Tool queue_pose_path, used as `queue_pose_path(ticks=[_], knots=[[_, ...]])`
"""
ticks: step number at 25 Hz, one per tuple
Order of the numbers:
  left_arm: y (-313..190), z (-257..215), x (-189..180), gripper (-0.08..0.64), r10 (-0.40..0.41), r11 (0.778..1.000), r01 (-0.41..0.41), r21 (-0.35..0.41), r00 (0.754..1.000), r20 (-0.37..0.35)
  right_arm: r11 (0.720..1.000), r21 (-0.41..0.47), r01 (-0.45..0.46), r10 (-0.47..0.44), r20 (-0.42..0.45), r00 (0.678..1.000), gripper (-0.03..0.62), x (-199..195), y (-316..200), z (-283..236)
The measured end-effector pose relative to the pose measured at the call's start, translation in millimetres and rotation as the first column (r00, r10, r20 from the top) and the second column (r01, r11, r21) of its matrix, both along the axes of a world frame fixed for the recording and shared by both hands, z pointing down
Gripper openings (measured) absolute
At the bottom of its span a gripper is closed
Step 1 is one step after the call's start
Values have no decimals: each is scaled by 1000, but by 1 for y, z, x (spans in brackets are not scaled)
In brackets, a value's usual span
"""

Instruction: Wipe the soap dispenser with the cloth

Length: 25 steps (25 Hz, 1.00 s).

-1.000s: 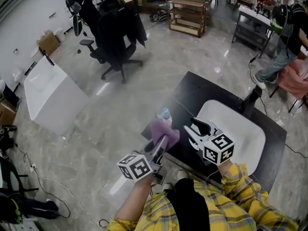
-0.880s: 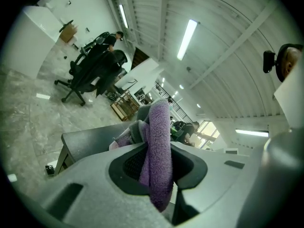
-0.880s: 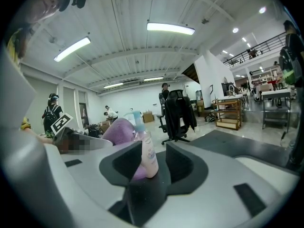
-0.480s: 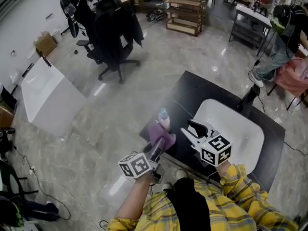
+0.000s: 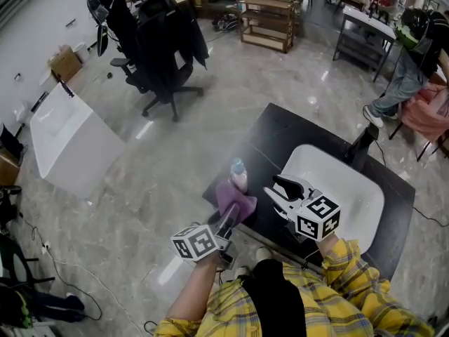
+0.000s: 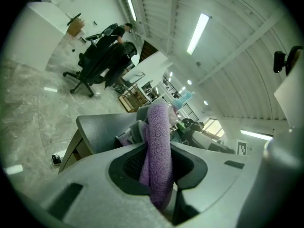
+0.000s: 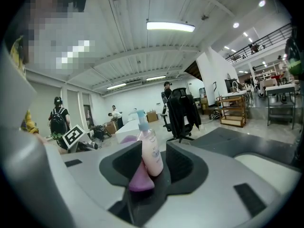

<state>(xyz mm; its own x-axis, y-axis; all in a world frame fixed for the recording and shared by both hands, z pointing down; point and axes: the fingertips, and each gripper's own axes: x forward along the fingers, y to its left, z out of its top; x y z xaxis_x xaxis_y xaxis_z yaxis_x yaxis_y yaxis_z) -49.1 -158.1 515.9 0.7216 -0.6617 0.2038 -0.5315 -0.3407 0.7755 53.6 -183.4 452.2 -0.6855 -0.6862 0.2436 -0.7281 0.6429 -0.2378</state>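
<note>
The left tongs [image 5: 230, 220], closed on the purple cloth [image 5: 236, 201], now sit lower against the soap dispenser [image 5: 239, 175] at the bench [image 5: 280, 128] corner. The right tongs [image 5: 278, 191] stay half open and empty.

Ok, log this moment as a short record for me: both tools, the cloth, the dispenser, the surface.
left tool: shut on the purple cloth
right tool: open, empty, aimed at the soap dispenser, short of it
soap dispenser: upright, pink bottle with blue pump, near the edge of the black table
cloth position: bunched against the dispenser's lower side
white basin: set into the table, beside the right tool
</note>
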Motion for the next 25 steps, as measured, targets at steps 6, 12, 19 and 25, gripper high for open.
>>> queue_pose_path(ticks=[6, 12, 19, 25], knots=[[12, -37, -11, 77, 26, 994, -24, 106, 1000, -16, 983, 66, 172, -175, 30, 984, 166, -15, -12, -32], [27, -46, -29, 77, 5, 990, -5, 142, 1000, 5, 915, 85, 394, -387, -91, 918, 187, -46, -18, -37], [36, -47, -55, 77, -52, 990, 51, 129, 999, 3, 868, 159, 469, -443, -178, 879, 187, -77, -37, -39], [40, -46, -68, 77, -85, 989, 84, 124, 996, 5, 795, 147, 589, -562, -188, 805, 187, -90, -40, -34]])
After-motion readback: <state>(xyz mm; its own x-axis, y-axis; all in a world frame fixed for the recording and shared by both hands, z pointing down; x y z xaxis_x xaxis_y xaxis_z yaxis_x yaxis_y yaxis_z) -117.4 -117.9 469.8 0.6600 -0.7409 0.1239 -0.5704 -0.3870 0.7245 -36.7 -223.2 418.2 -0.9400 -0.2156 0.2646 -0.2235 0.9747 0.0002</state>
